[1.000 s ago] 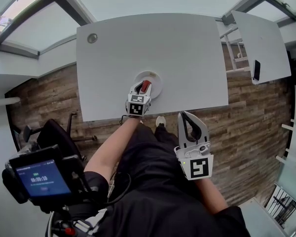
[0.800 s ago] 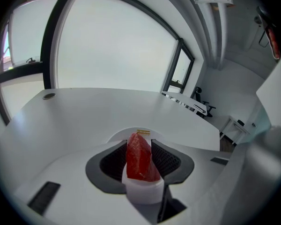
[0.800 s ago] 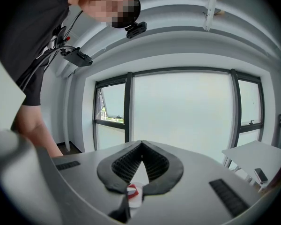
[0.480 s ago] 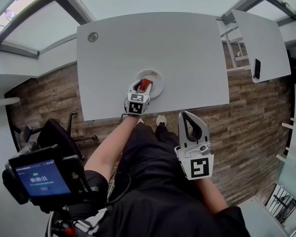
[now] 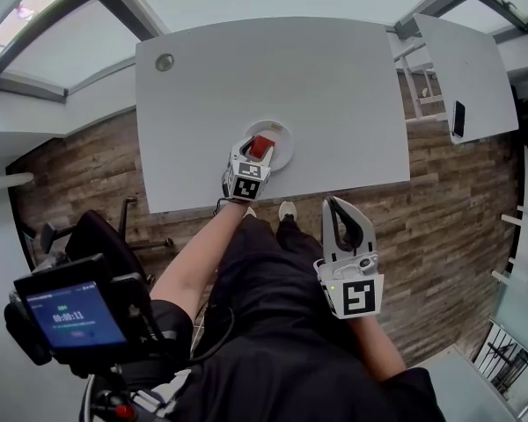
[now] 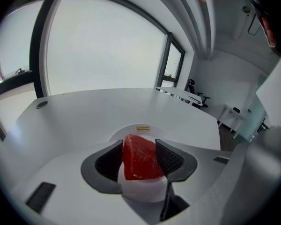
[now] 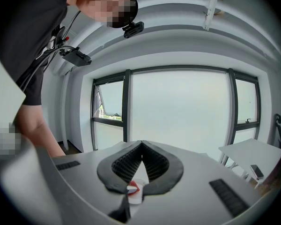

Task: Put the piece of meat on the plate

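Note:
A red piece of meat (image 5: 261, 146) rests on the small white plate (image 5: 282, 136) near the front edge of the grey table (image 5: 246, 69). My left gripper (image 5: 259, 149) reaches over the plate's near side. In the left gripper view the meat (image 6: 139, 156) stands between the black pads (image 6: 108, 161) on the plate (image 6: 136, 128). The jaws have just been opening and stand wide on either side of the meat, no longer squeezing it. My right gripper (image 5: 337, 203) hangs off the table over the person's lap. Its tips (image 7: 141, 143) meet with nothing between them.
A round cable hole (image 5: 165, 61) sits at the table's far left corner. A second table (image 5: 462, 69) at the right carries a dark phone (image 5: 458, 121). A black office chair (image 5: 97, 236) and a screen device (image 5: 70, 315) are at the lower left, over wooden floor.
The left gripper's jaws have spread apart round the meat, which now shows more fully on the plate. The right gripper has stayed put.

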`<state>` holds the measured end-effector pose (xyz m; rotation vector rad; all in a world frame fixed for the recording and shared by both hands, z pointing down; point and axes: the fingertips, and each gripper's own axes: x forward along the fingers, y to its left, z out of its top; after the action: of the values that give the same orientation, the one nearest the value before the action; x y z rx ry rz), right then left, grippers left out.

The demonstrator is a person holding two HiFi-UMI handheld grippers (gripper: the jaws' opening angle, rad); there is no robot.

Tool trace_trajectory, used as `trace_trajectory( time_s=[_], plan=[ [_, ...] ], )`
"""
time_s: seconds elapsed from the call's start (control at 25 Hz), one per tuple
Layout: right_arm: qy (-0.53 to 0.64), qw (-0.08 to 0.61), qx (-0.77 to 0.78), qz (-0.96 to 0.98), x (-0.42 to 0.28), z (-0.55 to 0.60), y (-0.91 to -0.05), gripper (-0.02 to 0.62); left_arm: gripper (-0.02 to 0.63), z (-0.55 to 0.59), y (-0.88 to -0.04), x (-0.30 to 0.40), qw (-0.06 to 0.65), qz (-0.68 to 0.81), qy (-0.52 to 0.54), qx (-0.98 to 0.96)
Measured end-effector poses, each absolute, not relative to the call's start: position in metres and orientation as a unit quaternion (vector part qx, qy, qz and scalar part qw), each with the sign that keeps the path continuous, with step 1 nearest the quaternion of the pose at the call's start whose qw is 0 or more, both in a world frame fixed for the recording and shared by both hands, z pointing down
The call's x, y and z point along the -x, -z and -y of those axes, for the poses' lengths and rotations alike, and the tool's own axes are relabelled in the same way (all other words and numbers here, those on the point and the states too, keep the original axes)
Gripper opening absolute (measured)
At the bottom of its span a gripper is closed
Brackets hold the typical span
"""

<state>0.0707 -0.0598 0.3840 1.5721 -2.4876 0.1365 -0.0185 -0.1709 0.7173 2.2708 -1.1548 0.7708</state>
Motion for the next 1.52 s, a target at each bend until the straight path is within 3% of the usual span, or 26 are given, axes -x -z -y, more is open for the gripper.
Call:
trace_trajectory(
  time_s=[0.2, 1.12, 1.52],
  plan=[
    [-0.047, 0.101, -0.536, 0.837, -0.072, 0.057, -0.386, 0.005, 0.225, 0.172, -0.718, 0.017, 0.217, 0.41, -0.295, -0.835],
    [-0.065, 0.085, -0.52, 0.847, -0.07, 0.08, -0.401, 0.005, 0.225, 0.178, -0.691, 0.028, 0.199, 0.462, -0.255, -0.825],
    [-0.068, 0.058, -0.503, 0.86, -0.052, 0.07, -0.379, 0.005, 0.224, 0.15, -0.618, 0.026, 0.15, 0.473, -0.188, -0.848]
  ],
)
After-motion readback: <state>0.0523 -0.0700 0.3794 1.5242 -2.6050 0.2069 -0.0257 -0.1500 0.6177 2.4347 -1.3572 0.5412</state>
